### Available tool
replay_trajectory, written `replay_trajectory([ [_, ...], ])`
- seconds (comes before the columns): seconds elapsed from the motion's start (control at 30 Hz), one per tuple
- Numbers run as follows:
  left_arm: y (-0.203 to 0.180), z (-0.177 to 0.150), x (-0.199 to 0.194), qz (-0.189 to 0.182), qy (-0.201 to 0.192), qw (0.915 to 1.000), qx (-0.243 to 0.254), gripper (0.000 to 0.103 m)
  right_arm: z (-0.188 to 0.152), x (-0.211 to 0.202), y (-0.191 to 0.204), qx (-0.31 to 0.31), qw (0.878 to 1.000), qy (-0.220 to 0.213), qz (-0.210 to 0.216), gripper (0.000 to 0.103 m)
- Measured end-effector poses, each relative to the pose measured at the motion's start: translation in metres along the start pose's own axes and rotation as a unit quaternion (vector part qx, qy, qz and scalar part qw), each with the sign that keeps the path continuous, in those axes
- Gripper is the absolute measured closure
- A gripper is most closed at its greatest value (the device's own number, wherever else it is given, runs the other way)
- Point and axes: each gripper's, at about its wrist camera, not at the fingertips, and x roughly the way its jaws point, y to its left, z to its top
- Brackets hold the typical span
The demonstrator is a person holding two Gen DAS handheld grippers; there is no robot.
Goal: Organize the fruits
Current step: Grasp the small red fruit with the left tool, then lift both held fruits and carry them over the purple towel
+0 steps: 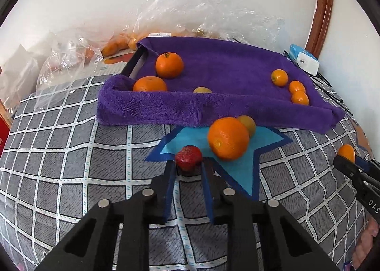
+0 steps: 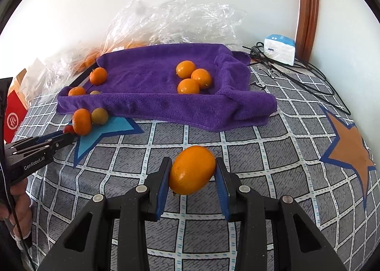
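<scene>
My left gripper [image 1: 188,164] is shut on a red strawberry [image 1: 188,157] just above the blue star patch [image 1: 242,168]. A large orange [image 1: 228,139] and a yellowish-green fruit [image 1: 248,123] lie right beyond it, in front of the purple towel-lined tray [image 1: 147,109]. My right gripper [image 2: 192,167] is shut on an oval orange [image 2: 192,170] above the checked cloth, in front of the tray [image 2: 166,109]. The tray holds two oranges at its left [image 2: 98,75] and three small ones at its right [image 2: 188,85].
Clear plastic bags [image 2: 171,21] with more fruit lie behind the tray against the wall. A white and blue box [image 2: 280,49] and black cables [image 2: 308,78] lie at the back right. A red box [image 2: 14,119] stands at the left. An orange star patch [image 2: 349,147] is at the right.
</scene>
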Motion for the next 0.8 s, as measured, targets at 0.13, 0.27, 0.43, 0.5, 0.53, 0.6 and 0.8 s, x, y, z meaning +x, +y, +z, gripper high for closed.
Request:
replay_trajectory([
  [0.13,0.011,0.001,-0.005,-0.007,0.001,0.9997,-0.023,0.083,0.002,0.000,0.004,-0.001,1.000,0.000,0.003,0.067],
  [0.27,0.022,0.001,-0.017,-0.012,-0.009,0.9992,-0.037,0.088,0.007,-0.003,0.007,-0.002,1.000,-0.003,0.003,0.067],
  [0.43,0.042,0.000,-0.033,-0.024,-0.022,0.9976,-0.061,0.088,0.016,-0.011,0.008,0.001,1.000,-0.015,0.007,0.067],
  [0.5,0.051,-0.002,-0.035,-0.032,-0.020,0.9966,-0.073,0.088,0.020,-0.013,0.009,0.003,1.000,-0.018,0.004,0.067],
  [0.53,0.054,-0.004,-0.035,-0.041,-0.017,0.9958,-0.080,0.088,0.021,-0.014,0.009,0.003,1.000,-0.021,0.003,0.067],
  [0.6,0.058,-0.006,-0.033,-0.070,-0.009,0.9933,-0.091,0.088,0.022,-0.016,0.010,0.003,1.000,-0.024,0.003,0.067],
  [0.8,0.033,-0.005,-0.023,-0.084,-0.001,0.9953,-0.048,0.070,0.016,-0.015,0.008,0.006,1.000,-0.019,0.003,0.067],
])
